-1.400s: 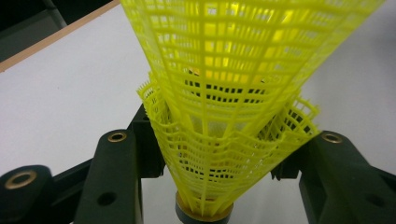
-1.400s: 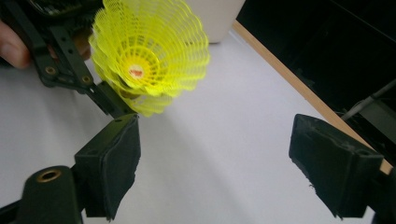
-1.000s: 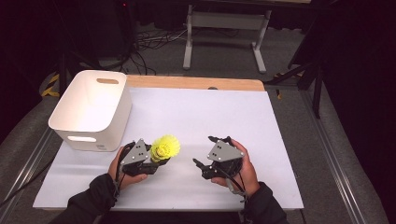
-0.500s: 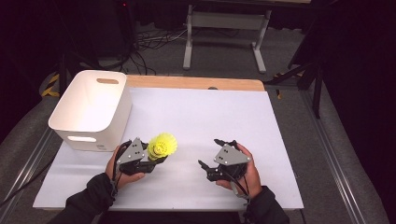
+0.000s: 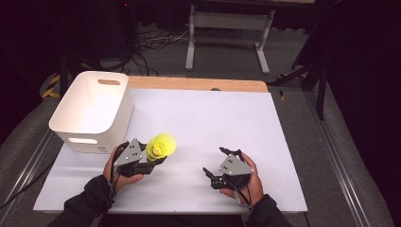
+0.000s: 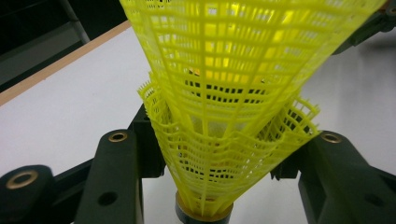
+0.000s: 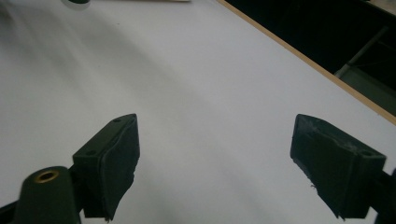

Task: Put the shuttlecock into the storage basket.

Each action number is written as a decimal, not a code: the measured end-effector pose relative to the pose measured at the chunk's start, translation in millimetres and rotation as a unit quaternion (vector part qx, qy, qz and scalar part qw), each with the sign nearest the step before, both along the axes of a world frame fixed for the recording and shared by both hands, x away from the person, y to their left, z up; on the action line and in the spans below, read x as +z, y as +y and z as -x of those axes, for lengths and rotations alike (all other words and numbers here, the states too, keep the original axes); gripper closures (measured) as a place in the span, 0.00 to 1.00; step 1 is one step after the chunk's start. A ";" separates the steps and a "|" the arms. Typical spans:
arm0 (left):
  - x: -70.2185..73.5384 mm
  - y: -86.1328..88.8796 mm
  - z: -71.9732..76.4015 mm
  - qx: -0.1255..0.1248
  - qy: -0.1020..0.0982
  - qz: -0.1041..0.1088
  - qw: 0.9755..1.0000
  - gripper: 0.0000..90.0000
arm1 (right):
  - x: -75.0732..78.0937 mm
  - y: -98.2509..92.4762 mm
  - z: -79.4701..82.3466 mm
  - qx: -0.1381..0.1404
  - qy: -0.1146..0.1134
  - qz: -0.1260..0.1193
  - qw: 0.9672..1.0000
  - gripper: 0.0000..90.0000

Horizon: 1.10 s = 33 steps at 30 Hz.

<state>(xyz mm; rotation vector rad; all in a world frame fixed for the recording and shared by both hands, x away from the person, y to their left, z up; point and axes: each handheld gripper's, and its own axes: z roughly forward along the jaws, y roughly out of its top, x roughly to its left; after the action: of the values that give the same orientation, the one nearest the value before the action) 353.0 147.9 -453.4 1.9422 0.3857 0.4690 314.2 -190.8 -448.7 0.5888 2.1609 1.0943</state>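
A white bin (image 5: 92, 111) stands at the table's (image 5: 213, 118) left edge. Just in front of it, the left gripper (image 5: 150, 158) is clenched on a yellow shuttlecock (image 5: 161, 145), held above the near-left part of the white surface, jaws pressing its mesh skirt (image 6: 224, 154) from both sides. Well apart to the right, the right gripper (image 5: 215, 163) has its jaws spread wide with nothing between them, low over bare table.
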 end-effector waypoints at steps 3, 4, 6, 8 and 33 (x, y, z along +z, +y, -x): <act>1.0 2.3 0.3 0.003 0.000 0.000 1.000 0.55 | -3.3 -3.2 0.3 0.004 0.004 -0.005 1.000 0.18; 1.4 3.1 0.4 0.004 -0.002 0.000 1.000 0.55 | -5.0 -5.1 0.6 0.009 0.004 -0.006 1.000 0.17; 2.2 4.5 0.6 0.004 -0.002 0.003 1.000 0.55 | -7.8 -7.9 0.8 0.009 0.008 -0.009 1.000 0.16; 3.0 5.7 0.7 0.007 -0.004 0.006 1.000 0.55 | -10.1 -10.6 0.8 0.007 0.011 -0.010 1.000 0.16; 18.4 30.8 0.4 0.034 -0.017 0.028 0.999 0.55 | -15.4 -18.0 -1.9 -0.008 0.004 -0.016 1.000 0.13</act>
<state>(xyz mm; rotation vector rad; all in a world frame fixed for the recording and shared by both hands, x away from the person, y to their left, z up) 352.6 178.6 -435.0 1.8689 0.4407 0.5291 316.1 -208.9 -464.1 0.6262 2.1456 1.1218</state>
